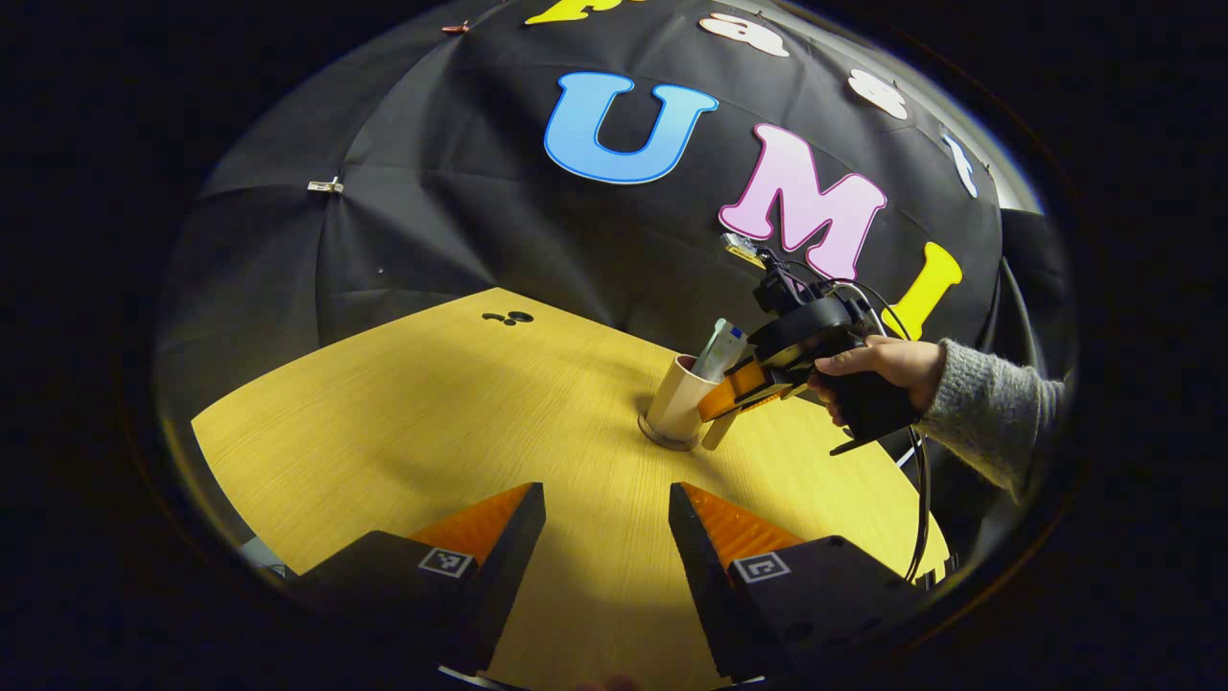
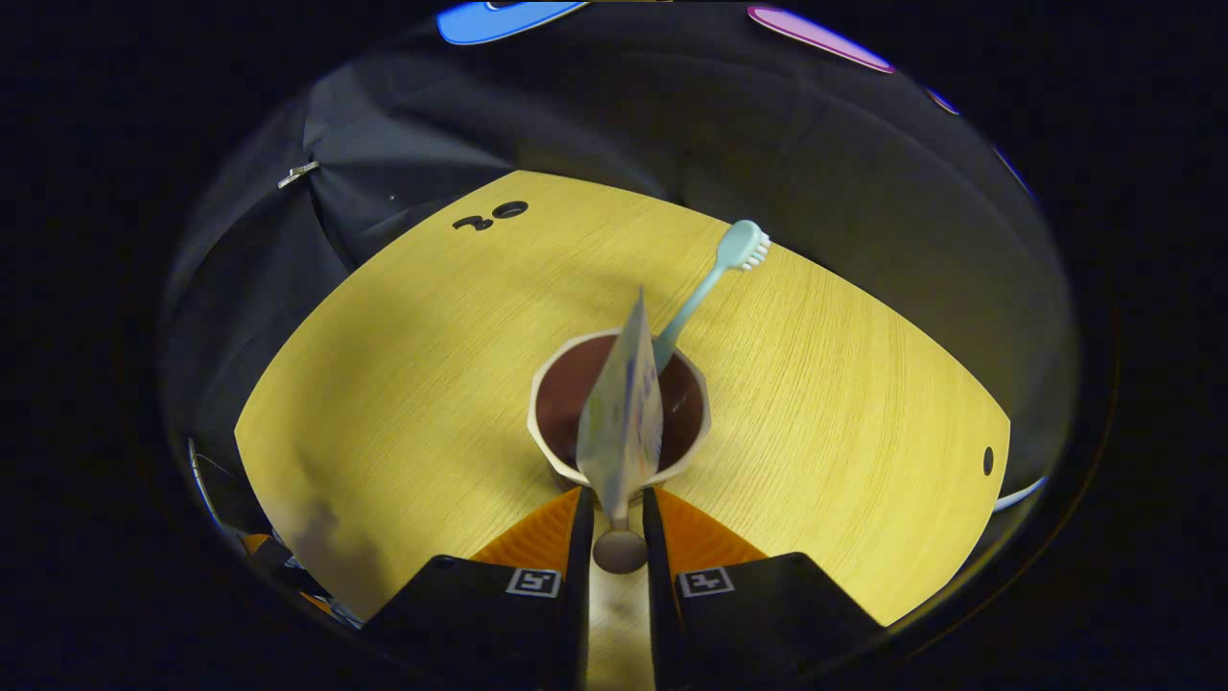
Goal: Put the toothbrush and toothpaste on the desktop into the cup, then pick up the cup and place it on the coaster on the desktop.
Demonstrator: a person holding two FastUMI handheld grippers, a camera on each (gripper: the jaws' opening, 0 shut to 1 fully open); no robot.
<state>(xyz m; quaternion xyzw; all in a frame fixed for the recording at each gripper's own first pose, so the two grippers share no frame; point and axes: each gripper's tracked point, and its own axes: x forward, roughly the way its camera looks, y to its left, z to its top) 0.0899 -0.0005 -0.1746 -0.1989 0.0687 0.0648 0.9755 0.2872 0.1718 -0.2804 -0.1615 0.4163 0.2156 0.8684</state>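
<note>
The pale blue plastic toothbrush already stands in the beige, dark-lined cup, its head leaning out over the rim. The right hand-held gripper is clamped on the cap end of the white, flat-ended toothpaste tube, holding it just over the cup's mouth. The left hand-held gripper hangs spread and empty above the yellow wood-grain counter. The cup seems to stand on a round coaster, though I cannot be sure. Left to do: release the tube, then seat the cup on the coaster if it isn't there.

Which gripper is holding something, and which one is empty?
The right gripper pinches the toothpaste tube over the cup. The left gripper is open, holding nothing.
</note>
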